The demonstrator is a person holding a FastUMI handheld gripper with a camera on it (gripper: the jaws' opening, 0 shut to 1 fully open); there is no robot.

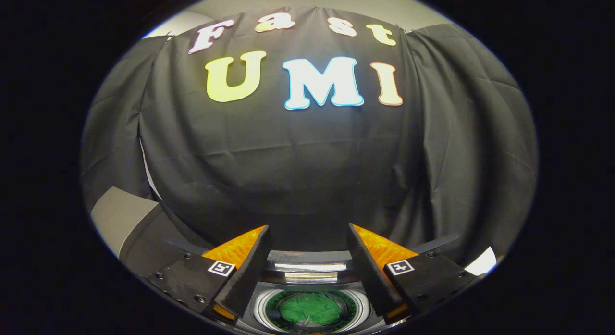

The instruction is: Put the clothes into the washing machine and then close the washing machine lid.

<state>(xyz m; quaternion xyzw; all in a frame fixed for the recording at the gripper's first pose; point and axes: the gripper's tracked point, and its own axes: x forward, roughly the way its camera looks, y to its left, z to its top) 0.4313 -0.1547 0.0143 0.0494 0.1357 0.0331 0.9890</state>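
My gripper (307, 229) is open, its two fingers spread wide with nothing between them, held up facing the booth's black cloth wall. Below and between the fingers lies the round mouth of the washing machine (262, 306), seen from above. A green piece of clothing (310, 308) lies crumpled inside the drum. Just beyond the opening, a shiny raised band that may be the lid (307, 267) stands at the back of the opening; I cannot tell its exact position.
The black cloth wall (307, 171) hangs close behind the machine. A grey panel (120, 215) stands at the left beside the cloth. A small white patch (483, 262) shows at the right beyond the finger.
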